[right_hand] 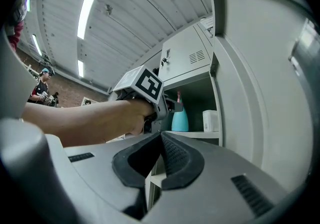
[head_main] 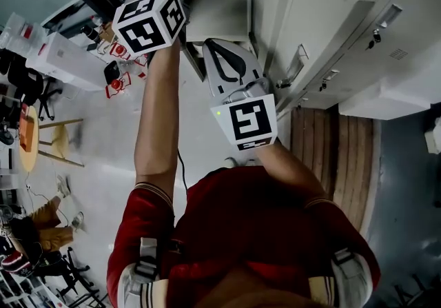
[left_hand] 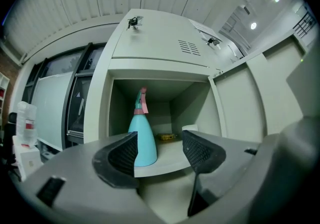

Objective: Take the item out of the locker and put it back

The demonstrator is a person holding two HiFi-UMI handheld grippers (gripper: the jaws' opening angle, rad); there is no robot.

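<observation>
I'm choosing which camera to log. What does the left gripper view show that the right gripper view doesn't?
Left only: the left gripper's jaws, apart and empty, and a small yellow item deep inside. Right only: the right gripper's jaws, together, and the person's forearm. Both: the teal spray bottle and white container in the open locker.

I see one pale locker shelf (left_hand: 167,160), a teal spray bottle (left_hand: 142,140) with a pink trigger standing upright on it near the left front edge, a small yellow item (left_hand: 167,137) lying further back, a white container (left_hand: 190,128) at the right, all apart.
</observation>
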